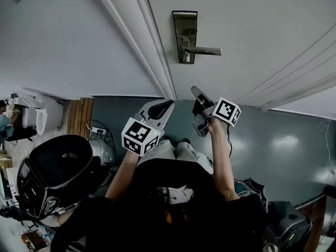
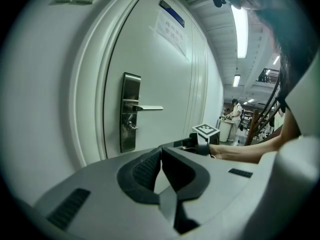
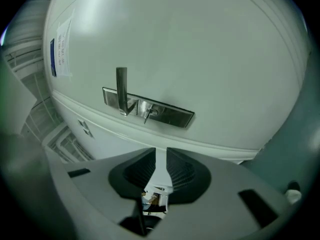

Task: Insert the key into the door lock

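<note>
Left hand-held gripper (image 2: pixel 161 153) closed, empty; right hand-held gripper (image 3: pixel 161 156) slightly parted — key (image 3: pixel 148 114) in lock (image 3: pixel 172 115).

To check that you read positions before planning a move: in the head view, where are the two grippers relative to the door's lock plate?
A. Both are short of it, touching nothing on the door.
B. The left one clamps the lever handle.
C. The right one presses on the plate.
A: the left gripper and right gripper both sit below the lock plate, clear of the lever handle.
</note>
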Action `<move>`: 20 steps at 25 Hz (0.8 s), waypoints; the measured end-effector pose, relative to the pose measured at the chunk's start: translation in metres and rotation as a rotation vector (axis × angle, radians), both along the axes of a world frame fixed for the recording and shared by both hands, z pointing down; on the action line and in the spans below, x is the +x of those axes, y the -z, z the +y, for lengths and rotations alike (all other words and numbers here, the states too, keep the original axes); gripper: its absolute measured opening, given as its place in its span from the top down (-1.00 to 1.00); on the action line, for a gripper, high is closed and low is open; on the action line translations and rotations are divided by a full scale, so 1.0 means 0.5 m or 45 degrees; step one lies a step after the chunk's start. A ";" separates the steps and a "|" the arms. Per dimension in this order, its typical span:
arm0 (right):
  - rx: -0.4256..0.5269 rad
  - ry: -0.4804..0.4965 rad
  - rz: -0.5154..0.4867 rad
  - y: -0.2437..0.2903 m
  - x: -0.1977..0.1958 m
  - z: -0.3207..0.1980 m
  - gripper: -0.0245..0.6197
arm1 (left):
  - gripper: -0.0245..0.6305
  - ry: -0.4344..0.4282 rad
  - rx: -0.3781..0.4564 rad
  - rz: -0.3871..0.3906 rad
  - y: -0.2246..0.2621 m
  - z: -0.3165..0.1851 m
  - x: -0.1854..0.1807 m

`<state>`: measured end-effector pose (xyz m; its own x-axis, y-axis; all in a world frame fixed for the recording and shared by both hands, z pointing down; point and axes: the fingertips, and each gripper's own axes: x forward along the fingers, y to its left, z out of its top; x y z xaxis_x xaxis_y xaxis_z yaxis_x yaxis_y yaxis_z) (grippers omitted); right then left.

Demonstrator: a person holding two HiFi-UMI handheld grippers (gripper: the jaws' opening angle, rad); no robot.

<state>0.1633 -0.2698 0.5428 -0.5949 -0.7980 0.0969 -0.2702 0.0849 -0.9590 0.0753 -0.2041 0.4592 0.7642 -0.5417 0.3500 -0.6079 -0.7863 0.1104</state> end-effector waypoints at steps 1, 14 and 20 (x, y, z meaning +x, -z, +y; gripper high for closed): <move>-0.010 0.003 0.009 -0.008 0.000 0.012 0.76 | 0.89 -0.003 -0.012 -0.003 -0.007 0.002 0.000; -0.081 -0.010 0.152 -0.054 0.012 0.153 0.76 | 0.89 -0.009 -0.142 -0.006 -0.068 0.023 -0.018; -0.086 -0.078 0.142 -0.054 0.003 0.202 0.76 | 0.89 -0.030 -0.144 0.011 -0.072 0.051 -0.046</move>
